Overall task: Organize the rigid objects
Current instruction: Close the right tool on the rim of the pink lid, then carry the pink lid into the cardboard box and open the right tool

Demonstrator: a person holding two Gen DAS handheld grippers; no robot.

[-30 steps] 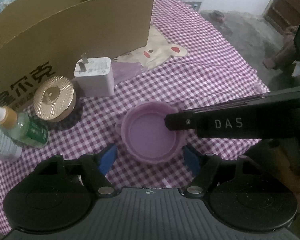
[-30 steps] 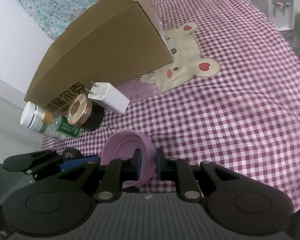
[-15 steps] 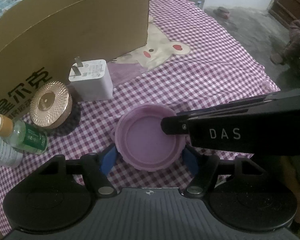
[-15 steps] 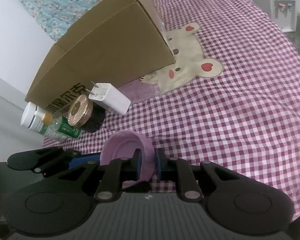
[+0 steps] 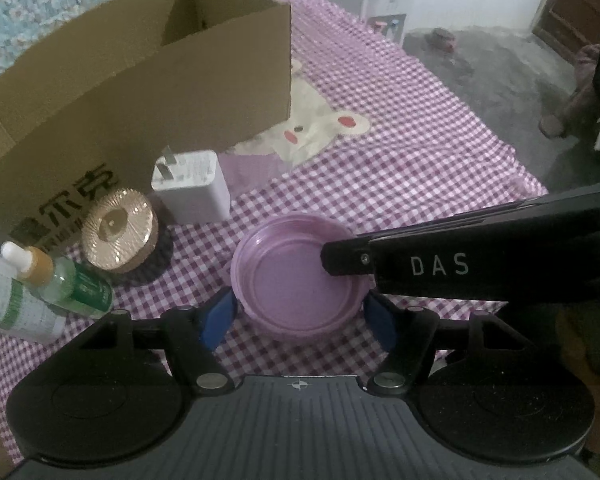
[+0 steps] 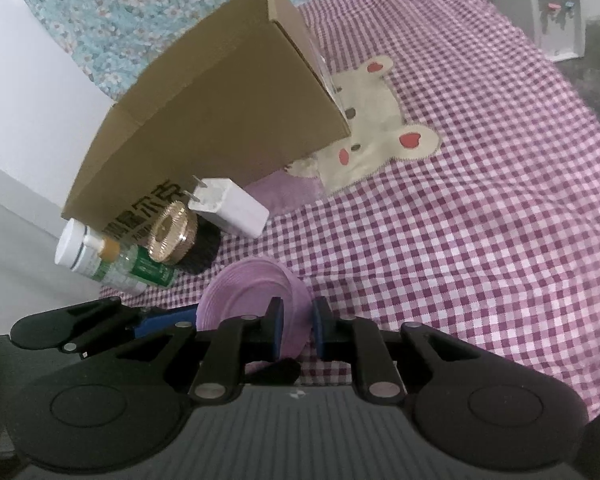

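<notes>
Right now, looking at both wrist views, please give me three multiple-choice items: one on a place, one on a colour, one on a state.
1. Where does the white charger lie?
A. Inside the cardboard box
B. On the cloth, in front of the cardboard box
C. In the purple lid

2. What colour is the lid?
A. Purple
B. Green
C. Gold

3. How is the right gripper?
A. Wide open above the lid
B. Shut on the lid's rim
C. Shut on the dropper bottle

Answers: 1 B, it lies outside the box wall. 2 A, light purple in both views. 3 B, the rim sits between its pads.
</notes>
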